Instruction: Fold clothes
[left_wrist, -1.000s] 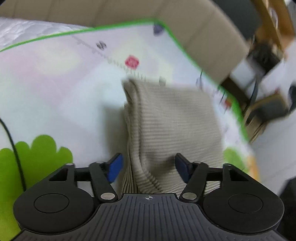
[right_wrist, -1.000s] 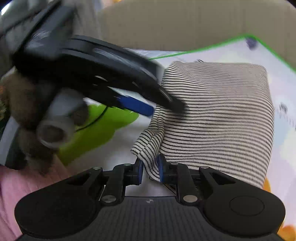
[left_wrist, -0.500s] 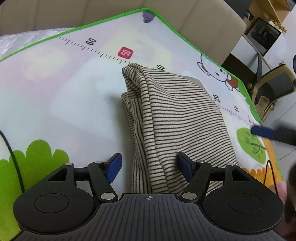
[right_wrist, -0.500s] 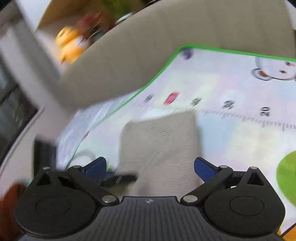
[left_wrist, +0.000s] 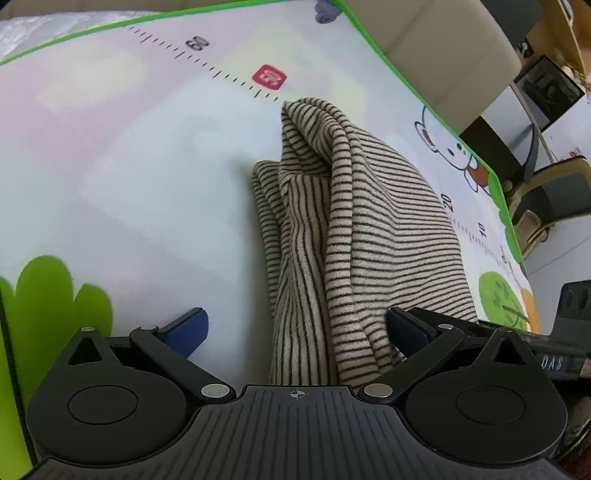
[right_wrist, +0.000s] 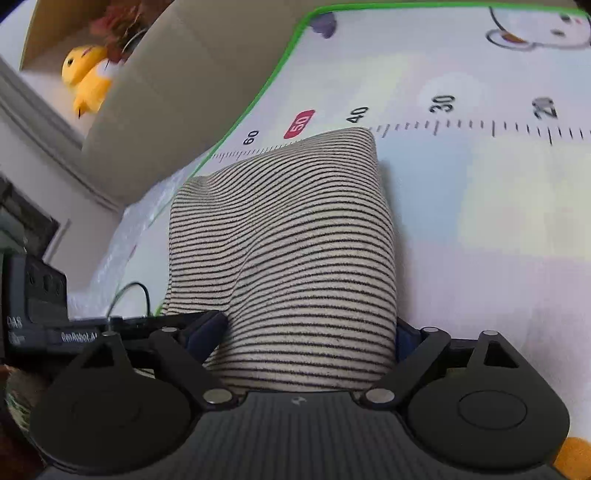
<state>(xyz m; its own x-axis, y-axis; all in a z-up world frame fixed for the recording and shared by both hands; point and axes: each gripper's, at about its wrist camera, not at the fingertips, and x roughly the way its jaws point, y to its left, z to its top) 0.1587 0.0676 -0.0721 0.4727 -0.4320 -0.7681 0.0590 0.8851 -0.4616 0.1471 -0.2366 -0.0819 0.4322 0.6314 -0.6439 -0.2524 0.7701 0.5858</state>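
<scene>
The striped top (left_wrist: 369, 221) lies folded in a bundle on the play mat (left_wrist: 129, 166), its far end by the printed ruler between the 50 and 40 marks. In the left wrist view its layered open edges face 9 o'clock and the smooth fold runs down toward 5 o'clock. No container is in sight.

The left gripper (left_wrist: 295, 330) sits low at the near end of the bundle, pointing toward 12 o'clock, jaws spread wide. Its left finger (left_wrist: 184, 326) rests over bare mat, apart from the cloth; its right finger (left_wrist: 406, 330) lies against the top's right edge. It grips nothing.

The right gripper (right_wrist: 306, 336) also has its jaws spread wide, straddling the near end of the top (right_wrist: 288, 240), with cloth filling the gap and a finger (right_wrist: 205, 330) touching it at 9 o'clock; the other finger is mostly hidden behind the fabric. Whether the pads press the cloth cannot be told. The left gripper's body (right_wrist: 44, 317) shows at 9 o'clock, just beside it.
</scene>
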